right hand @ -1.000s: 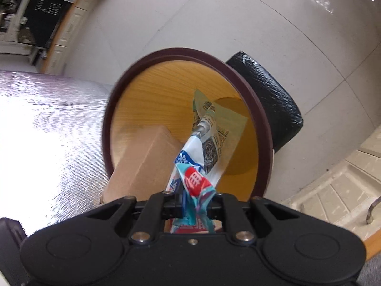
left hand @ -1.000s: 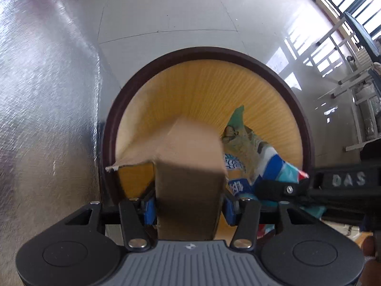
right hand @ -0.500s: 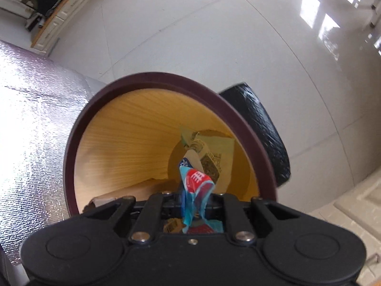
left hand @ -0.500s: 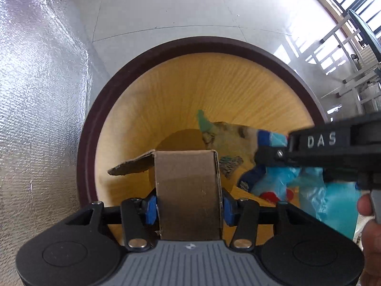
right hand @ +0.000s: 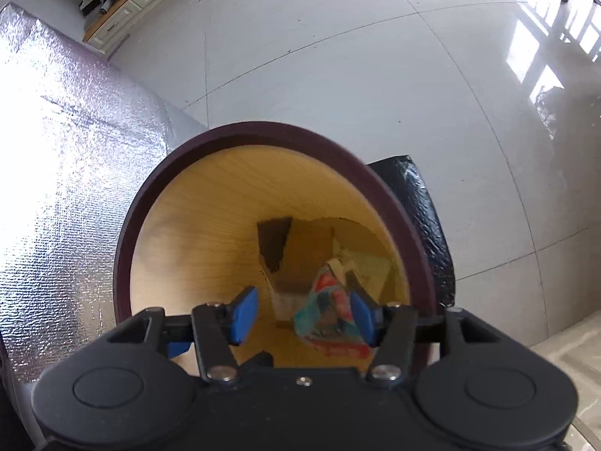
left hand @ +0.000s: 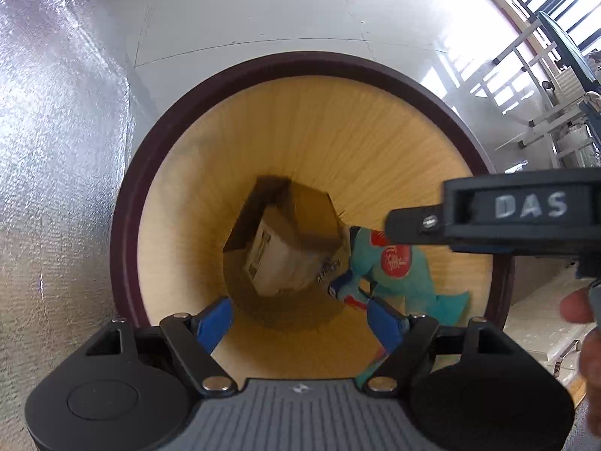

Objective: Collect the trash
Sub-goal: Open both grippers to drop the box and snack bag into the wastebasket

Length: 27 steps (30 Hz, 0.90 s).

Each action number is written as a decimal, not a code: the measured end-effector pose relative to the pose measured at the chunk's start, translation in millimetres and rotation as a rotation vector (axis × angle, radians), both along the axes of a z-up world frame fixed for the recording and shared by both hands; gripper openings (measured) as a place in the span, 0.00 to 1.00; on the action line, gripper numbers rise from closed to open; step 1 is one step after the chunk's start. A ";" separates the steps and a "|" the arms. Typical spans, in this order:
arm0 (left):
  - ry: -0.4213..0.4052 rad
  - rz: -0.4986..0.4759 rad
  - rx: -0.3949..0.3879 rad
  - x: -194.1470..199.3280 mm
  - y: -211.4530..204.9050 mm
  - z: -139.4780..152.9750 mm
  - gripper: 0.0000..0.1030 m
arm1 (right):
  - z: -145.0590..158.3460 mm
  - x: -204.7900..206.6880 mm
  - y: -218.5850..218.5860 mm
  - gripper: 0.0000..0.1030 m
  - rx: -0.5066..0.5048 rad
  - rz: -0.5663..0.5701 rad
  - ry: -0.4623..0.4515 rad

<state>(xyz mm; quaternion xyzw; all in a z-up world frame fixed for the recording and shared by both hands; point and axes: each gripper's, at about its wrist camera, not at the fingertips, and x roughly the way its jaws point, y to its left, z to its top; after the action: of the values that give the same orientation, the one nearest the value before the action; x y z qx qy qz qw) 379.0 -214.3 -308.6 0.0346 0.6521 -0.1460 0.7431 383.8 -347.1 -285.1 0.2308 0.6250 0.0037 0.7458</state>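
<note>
A round bin with a dark brown rim (left hand: 124,233) (right hand: 126,248) and pale wood-look inner wall stands below both grippers. A brown cardboard box (left hand: 289,240) (right hand: 280,248) lies tilted deep inside it. My left gripper (left hand: 300,319) hangs over the bin, its jaws opening with nothing between the blue pads. A teal and red snack wrapper (left hand: 398,274) (right hand: 330,312) is loose inside the bin, beside the right pad of my right gripper (right hand: 302,314), whose jaws are opening and no longer press on it. The right gripper's body shows at the right of the left wrist view.
Silver foil sheeting (left hand: 49,150) (right hand: 56,173) lies left of the bin on a pale tiled floor (right hand: 338,56). A black bag (right hand: 424,203) sits behind the bin's right side. White metal frames (left hand: 556,105) and a window stand at the far right. A person's fingers (left hand: 586,323) hold the right gripper.
The left gripper let go of the cardboard box, which dropped into the bin. The right gripper went from shut on the wrapper to open, and the wrapper is falling free.
</note>
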 end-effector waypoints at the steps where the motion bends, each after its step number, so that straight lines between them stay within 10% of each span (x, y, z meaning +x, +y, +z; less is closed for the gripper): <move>1: 0.001 0.003 0.001 -3.2 3.6 0.2 0.77 | 1.8 -0.9 -2.6 0.56 -0.005 -0.003 -0.001; 19: -0.017 0.026 -0.027 -20.1 17.0 39.0 1.00 | 38.7 -31.2 -10.0 0.98 -0.011 0.039 -0.069; 27: -0.052 0.033 -0.038 -31.3 24.9 62.2 1.00 | 58.3 -47.8 -8.2 1.00 -0.035 0.029 -0.093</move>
<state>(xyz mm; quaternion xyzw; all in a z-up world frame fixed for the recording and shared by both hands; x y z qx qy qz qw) 347.7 -189.3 -246.4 0.0137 0.6302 -0.1452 0.7626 336.0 -355.3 -226.8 0.2082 0.5929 0.0141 0.7777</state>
